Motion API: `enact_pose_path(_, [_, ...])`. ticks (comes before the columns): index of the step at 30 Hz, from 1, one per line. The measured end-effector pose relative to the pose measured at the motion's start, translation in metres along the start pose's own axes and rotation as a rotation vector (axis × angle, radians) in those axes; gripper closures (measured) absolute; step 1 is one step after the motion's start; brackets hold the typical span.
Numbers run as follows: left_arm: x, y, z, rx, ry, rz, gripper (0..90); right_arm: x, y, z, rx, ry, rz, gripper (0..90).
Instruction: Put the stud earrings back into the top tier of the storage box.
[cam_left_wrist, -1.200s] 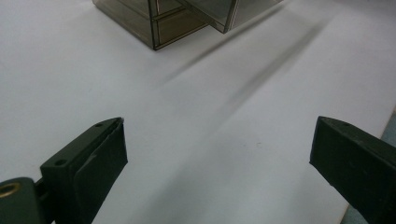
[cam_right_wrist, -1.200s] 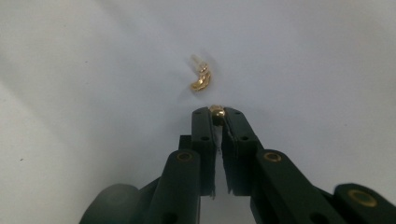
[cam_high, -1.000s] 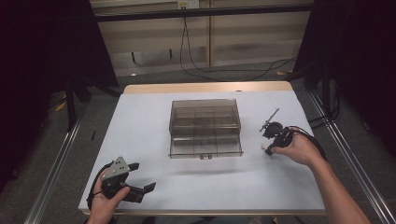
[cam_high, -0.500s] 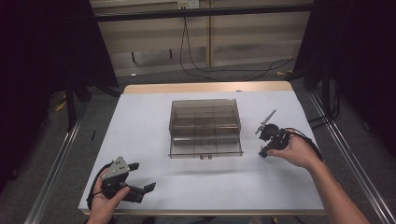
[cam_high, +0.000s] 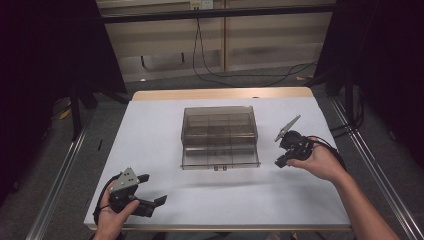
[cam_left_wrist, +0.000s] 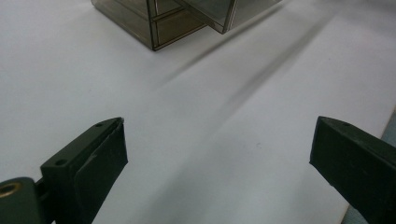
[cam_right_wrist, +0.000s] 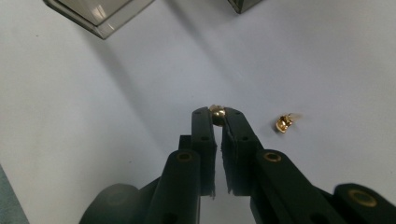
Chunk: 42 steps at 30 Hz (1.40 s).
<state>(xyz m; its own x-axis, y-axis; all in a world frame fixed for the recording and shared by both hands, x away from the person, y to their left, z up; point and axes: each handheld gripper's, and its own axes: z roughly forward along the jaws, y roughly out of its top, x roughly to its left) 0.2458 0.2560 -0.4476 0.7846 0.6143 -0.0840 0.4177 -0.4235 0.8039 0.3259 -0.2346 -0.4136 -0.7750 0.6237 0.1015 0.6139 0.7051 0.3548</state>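
The right claw (cam_right_wrist: 217, 116) pinches a small gold piece (cam_right_wrist: 216, 111) at its very tips; such a shallow hold could let it slip. The left claw (cam_left_wrist: 215, 154) gapes empty over the table (cam_left_wrist: 233, 140).

Black right gripper (cam_right_wrist: 217, 116) is pinching a gold piece (cam_right_wrist: 217, 112), second gold piece (cam_right_wrist: 283, 122) lying on white table (cam_right_wrist: 93, 116), box (cam_high: 220, 136) showing smoky grey.

Lab or test rig: white-covered table (cam_high: 150, 150), metal frame rails (cam_high: 55, 185), loose cables (cam_high: 225, 75), dark curtains (cam_high: 45, 50).
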Motion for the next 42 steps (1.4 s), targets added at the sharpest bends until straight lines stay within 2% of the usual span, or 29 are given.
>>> enact_pose_path(13, [0.0,0.0,0.0,0.0,-0.003,-0.001,4.0,0.009,0.006,-0.019,-0.077,0.031,-0.021,84.6])
enact_pose_path(15, [0.0,0.0,-0.001,0.004,0.015,-0.004,4.1,0.011,0.007,-0.023,-0.091,0.032,-0.029,84.6])
enact_pose_path(23, [0.0,0.0,0.0,-0.001,0.003,-0.001,4.0,0.014,0.009,-0.036,-0.15,0.033,-0.039,84.5])
enact_pose_path(42, [0.0,0.0,-0.001,-0.006,0.001,-0.002,4.0,0.027,0.027,-0.053,-0.195,0.055,-0.105,84.6])
